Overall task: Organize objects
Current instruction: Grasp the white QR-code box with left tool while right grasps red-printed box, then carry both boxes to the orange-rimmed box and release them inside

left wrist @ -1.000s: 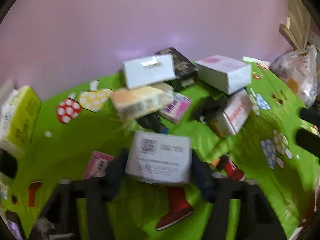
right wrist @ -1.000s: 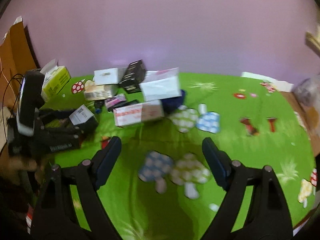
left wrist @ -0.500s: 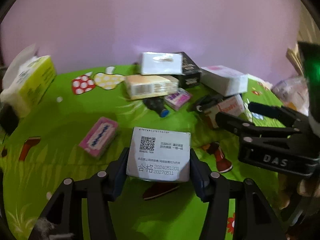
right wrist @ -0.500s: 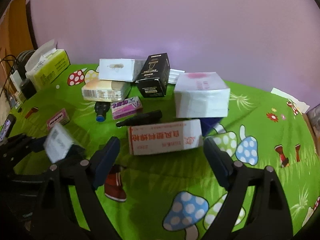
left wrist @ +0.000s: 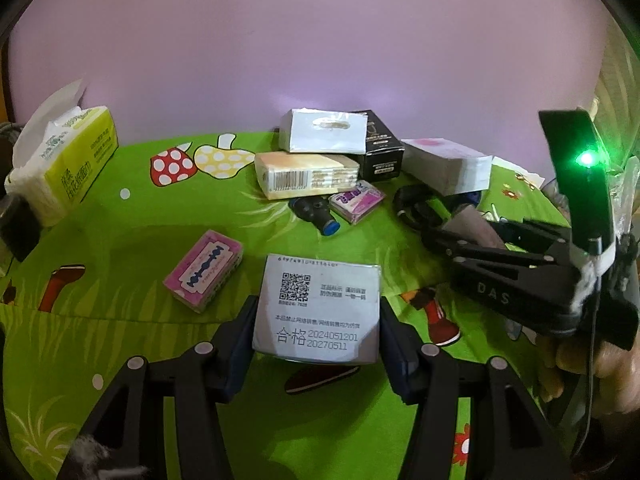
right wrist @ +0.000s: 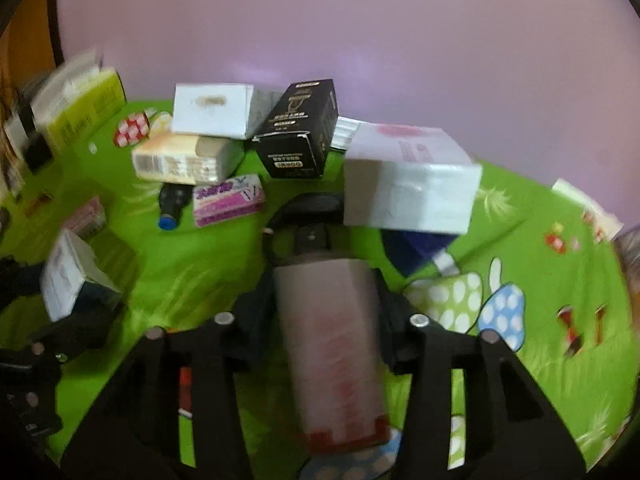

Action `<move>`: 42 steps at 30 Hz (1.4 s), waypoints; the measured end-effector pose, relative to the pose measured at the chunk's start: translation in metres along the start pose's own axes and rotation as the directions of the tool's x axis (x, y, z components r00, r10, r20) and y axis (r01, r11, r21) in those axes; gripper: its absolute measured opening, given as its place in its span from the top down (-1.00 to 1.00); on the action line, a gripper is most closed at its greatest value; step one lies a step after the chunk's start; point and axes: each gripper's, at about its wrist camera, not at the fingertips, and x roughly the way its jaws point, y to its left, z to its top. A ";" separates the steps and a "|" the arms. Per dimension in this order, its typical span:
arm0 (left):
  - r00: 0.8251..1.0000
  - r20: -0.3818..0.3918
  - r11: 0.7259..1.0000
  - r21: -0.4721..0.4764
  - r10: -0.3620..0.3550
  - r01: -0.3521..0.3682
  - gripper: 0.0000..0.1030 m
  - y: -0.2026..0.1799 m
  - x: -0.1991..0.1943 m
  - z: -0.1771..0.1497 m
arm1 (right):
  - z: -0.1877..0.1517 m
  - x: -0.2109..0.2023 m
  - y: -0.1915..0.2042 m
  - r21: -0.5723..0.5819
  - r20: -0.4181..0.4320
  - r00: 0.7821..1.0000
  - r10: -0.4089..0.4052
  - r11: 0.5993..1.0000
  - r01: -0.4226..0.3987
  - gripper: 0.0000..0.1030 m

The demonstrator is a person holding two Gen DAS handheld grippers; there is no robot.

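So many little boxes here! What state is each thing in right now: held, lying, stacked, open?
Left gripper: jaws shut on the QR-code box.
Right gripper: jaws just closed on the long red-lettered box.
Tissue pack: open, a tissue sticking out.
Razor-blade box: lying flat, untouched.
White box: stacked on the barcode box.
Black box: tilted.

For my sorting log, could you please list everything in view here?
QR-code box: 1, white, between left fingers.
Long red-print box: 1, white, between right fingers.
Razor-blade packet: 1, pink, left on cloth.
Tissue pack: 1, yellow, far left.
Black box: 1, black, back centre.
Pink-topped box: 1, white, right of it.
Tablecloth: 1, green, mushroom print.
Left gripper: shut.
Right gripper: just closed.
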 end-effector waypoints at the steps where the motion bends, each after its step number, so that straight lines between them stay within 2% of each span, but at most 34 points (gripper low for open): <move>1: 1.000 0.004 1.000 0.003 -0.002 0.002 -0.09 -0.001 -0.001 0.000 | -0.002 -0.002 -0.001 -0.005 0.005 1.000 -0.008 1.000 0.008 0.31; 11: 1.000 0.018 1.000 -0.016 -0.024 0.025 -0.09 0.001 -0.012 -0.004 | -0.034 -0.036 -0.014 0.026 0.034 0.999 0.013 1.000 -0.014 0.35; 18: 0.999 0.021 0.999 0.015 -0.043 0.043 -0.09 -0.017 -0.017 -0.010 | -0.058 -0.070 -0.031 0.082 0.061 0.998 0.029 0.996 -0.034 0.35; 25: 0.994 0.003 0.989 0.098 -0.111 0.110 -0.09 -0.067 -0.023 -0.021 | -0.095 -0.107 -0.052 0.119 0.070 0.997 -0.017 0.993 0.009 0.35; 34: 0.975 -0.042 0.952 0.210 -0.217 0.221 -0.09 -0.143 -0.025 -0.039 | -0.164 -0.145 -0.116 0.198 0.003 0.992 -0.122 0.973 0.119 0.35; 38: 0.970 -0.059 0.940 0.239 -0.238 0.245 -0.09 -0.165 -0.026 -0.047 | -0.191 -0.154 -0.146 0.254 -0.025 0.987 -0.158 0.954 0.159 0.35; 42: 0.965 -0.080 0.931 0.255 -0.249 0.262 -0.09 -0.182 -0.023 -0.052 | -0.210 -0.169 -0.168 0.303 -0.006 0.986 -0.169 0.939 0.163 0.35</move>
